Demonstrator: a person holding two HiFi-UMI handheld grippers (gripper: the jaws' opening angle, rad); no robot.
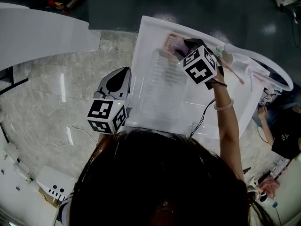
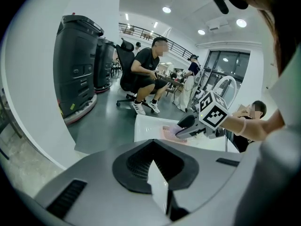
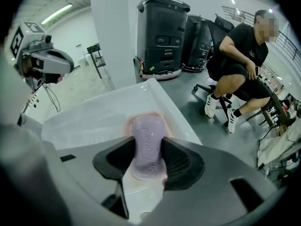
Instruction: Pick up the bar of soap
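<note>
The only readable wording stood on the bar of soap [image 3: 148, 147]: raised letters ran lengthwise along its lilac top face and read as "Safeguard", the later letters clearer than the first; this showed in the right gripper view, where the bar stood between the jaws of the right gripper [image 3: 148, 163] near the far edge of the white basin [image 3: 94, 117]; the marker cubes [image 1: 107, 115] bore black-and-white square patterns only, without letters or numbers; a yellow label [image 2: 71, 108] on a black machine [image 2: 77, 65] was too small to read.
</note>
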